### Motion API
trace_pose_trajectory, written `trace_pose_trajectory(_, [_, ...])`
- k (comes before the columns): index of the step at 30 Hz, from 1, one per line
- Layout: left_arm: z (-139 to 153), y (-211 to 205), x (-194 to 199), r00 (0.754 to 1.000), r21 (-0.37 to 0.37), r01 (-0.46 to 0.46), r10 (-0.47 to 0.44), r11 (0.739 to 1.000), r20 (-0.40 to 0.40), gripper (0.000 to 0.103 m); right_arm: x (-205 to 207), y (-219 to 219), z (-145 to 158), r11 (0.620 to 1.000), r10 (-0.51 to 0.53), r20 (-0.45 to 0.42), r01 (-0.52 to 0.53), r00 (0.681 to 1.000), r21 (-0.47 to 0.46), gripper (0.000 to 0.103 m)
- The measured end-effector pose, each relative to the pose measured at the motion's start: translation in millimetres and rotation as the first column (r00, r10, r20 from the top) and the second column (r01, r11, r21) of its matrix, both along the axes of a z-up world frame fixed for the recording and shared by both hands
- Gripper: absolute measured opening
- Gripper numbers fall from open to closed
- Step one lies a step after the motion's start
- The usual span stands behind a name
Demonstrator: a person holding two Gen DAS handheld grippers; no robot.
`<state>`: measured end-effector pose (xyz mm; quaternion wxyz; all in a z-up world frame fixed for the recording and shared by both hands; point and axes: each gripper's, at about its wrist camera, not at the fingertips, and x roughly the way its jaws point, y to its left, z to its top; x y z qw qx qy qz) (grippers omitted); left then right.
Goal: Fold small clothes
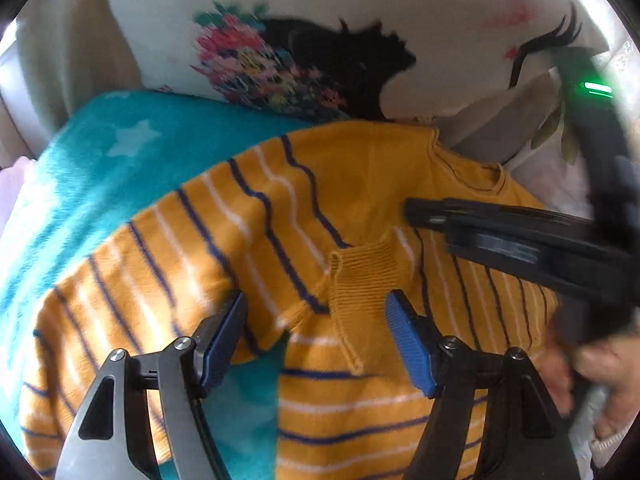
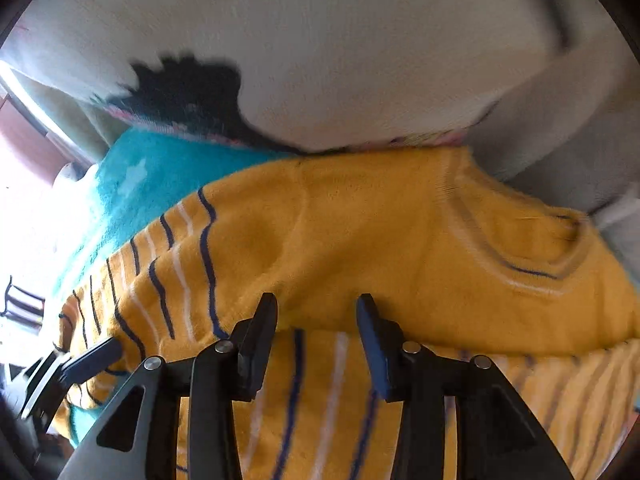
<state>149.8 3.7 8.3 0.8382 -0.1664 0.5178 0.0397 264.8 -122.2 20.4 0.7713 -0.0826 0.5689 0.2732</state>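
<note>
A small mustard-yellow knit sweater point(image 1: 352, 184) with navy and white stripes lies on a teal star blanket point(image 1: 120, 160). One sleeve is folded across its body, with the ribbed cuff point(image 1: 360, 280) lying between my left gripper's blue pads. My left gripper point(image 1: 316, 304) hovers open just over the cuff, holding nothing. My right gripper point(image 1: 416, 210) reaches in from the right over the sweater's chest. In the right wrist view the right gripper point(image 2: 317, 302) stands open over a folded edge of the sweater point(image 2: 380, 240), pads clear of the cloth. The left gripper point(image 2: 96, 354) shows at the lower left.
A white pillow point(image 1: 400, 8) with a black silhouette and a flower print leans behind the blanket. A grey cushion point(image 1: 492, 128) sits at the back right. A hand point(image 1: 600, 364) holds the right gripper's handle at the right edge.
</note>
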Motion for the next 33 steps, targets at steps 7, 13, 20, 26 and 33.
trace_pose_trajectory(7, [-11,-1,6,1.000,-0.042,0.024,-0.025,0.999,-0.013,0.015,-31,-94,20,0.990,-0.140,0.016,0.139,0.990,0.015,0.045])
trace_pose_trajectory(13, [-5,32,-1,0.999,-0.041,-0.051,0.050,0.998,-0.017,0.000,-52,-178,23,0.951,-0.310,-0.001,0.310,0.951,0.024,0.045])
trace_pose_trajectory(20, [7,46,-15,0.998,-0.160,-0.043,0.048,0.986,0.027,0.012,-72,-191,24,0.943,-0.326,-0.036,0.328,0.945,0.065,0.045])
trace_pose_trajectory(26, [1,7,-12,0.998,-0.246,0.060,-0.050,0.967,0.049,0.050,-94,-182,24,0.942,-0.310,-0.068,0.316,0.948,0.112,0.052])
trace_pose_trajectory(33, [-6,-23,6,0.997,-0.101,0.077,-0.077,0.992,-0.002,0.006,-112,-201,15,0.941,-0.317,-0.095,0.325,0.944,0.093,0.052])
